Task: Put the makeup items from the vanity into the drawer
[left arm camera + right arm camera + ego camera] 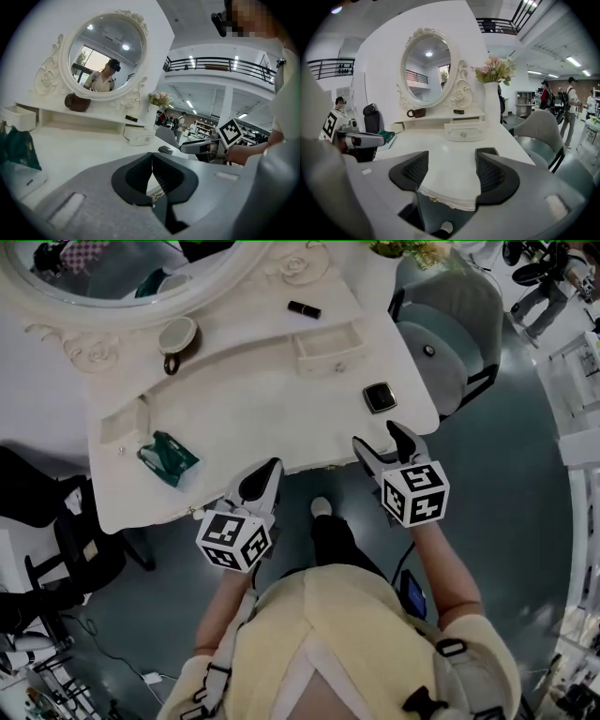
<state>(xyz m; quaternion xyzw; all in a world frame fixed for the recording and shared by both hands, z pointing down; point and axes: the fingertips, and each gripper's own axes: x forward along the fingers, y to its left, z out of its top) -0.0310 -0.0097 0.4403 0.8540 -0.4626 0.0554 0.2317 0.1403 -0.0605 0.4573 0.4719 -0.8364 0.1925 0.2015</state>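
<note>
- Your left gripper [263,482] sits at the front edge of the white vanity [244,409], its ribbed black pads pressed together with nothing between them
- Your right gripper [384,442] has its jaws wide apart and empty, tips over the scalloped edge
- The square dark compact [379,397], glossy on top, lies flat just ahead of the right gripper
- A slim black tube [304,308] rests on the upper shelf, and a teal packet [167,457] lies to the left
- The small white drawer [328,348] with a round knob stands between tube and compact
</note>
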